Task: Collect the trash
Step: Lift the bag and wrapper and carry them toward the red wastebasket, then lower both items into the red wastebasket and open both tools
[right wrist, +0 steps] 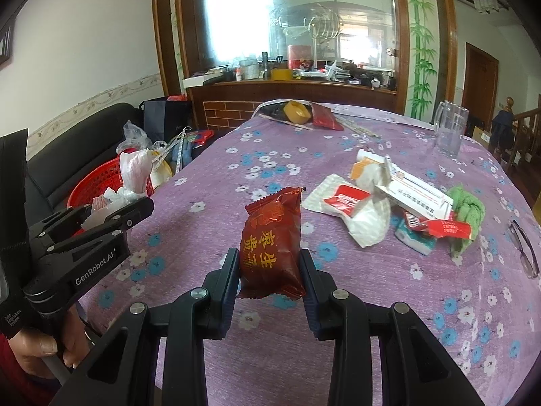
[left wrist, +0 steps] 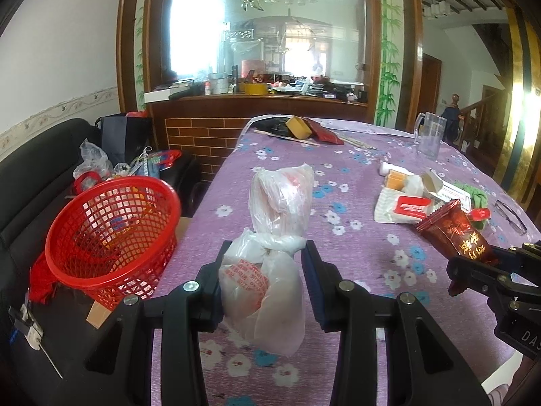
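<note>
My left gripper [left wrist: 265, 253] is shut on a knotted white plastic bag [left wrist: 270, 270] with red print, held above the purple flowered tablecloth [left wrist: 355, 287]. A red mesh basket [left wrist: 111, 233] stands tilted just off the table's left edge, its mouth facing me. My right gripper [right wrist: 268, 257] is shut on a dark red snack packet [right wrist: 272, 247] with gold characters; the left wrist view shows that packet [left wrist: 453, 233] at the right. In the right wrist view the left gripper [right wrist: 135, 208] and its white bag [right wrist: 133, 172] hang over the basket [right wrist: 98, 182].
A pile of wrappers, a small carton and white paper [right wrist: 382, 196] lies on the table's right side beside a green cloth [right wrist: 468, 209] and glasses [right wrist: 525, 250]. A clear mug [right wrist: 449, 128] stands far right. A black sofa [left wrist: 40, 169] with bags sits left of the table.
</note>
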Demonstrator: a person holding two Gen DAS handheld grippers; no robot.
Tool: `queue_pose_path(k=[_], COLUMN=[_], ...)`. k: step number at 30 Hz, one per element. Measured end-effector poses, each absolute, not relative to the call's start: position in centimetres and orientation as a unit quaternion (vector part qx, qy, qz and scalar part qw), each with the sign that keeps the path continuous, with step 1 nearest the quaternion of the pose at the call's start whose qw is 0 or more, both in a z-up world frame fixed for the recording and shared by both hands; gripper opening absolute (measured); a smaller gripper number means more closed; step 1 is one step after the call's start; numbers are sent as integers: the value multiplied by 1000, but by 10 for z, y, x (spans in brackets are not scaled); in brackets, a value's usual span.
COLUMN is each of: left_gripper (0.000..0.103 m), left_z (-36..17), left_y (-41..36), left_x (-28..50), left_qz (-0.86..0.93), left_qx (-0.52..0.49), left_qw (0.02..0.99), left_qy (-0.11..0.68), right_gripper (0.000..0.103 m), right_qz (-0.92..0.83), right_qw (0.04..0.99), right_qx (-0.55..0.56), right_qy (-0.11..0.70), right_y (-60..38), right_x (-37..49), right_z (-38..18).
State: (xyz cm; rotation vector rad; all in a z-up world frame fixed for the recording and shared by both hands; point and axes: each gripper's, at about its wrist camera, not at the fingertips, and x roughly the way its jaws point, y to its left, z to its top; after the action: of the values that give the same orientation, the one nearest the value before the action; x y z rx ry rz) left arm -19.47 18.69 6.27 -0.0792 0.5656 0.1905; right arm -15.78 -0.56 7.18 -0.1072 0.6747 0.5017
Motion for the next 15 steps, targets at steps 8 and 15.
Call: queue_pose_path(k=[8, 15], left_gripper=[39, 39], left_z=[60, 61], left_y=[208, 229], left_x=[-195, -197], left_qz=[109, 126], left_qx=[-58, -73], left_qw=[952, 950], left_qy=[279, 275], right_gripper=[37, 37], right_qz=[256, 272], right_qw=[907, 900], right_qx=[-68, -78], right_qy=[329, 331], right_y=[16, 36], right_x=[-156, -153], right_z=[73, 76])
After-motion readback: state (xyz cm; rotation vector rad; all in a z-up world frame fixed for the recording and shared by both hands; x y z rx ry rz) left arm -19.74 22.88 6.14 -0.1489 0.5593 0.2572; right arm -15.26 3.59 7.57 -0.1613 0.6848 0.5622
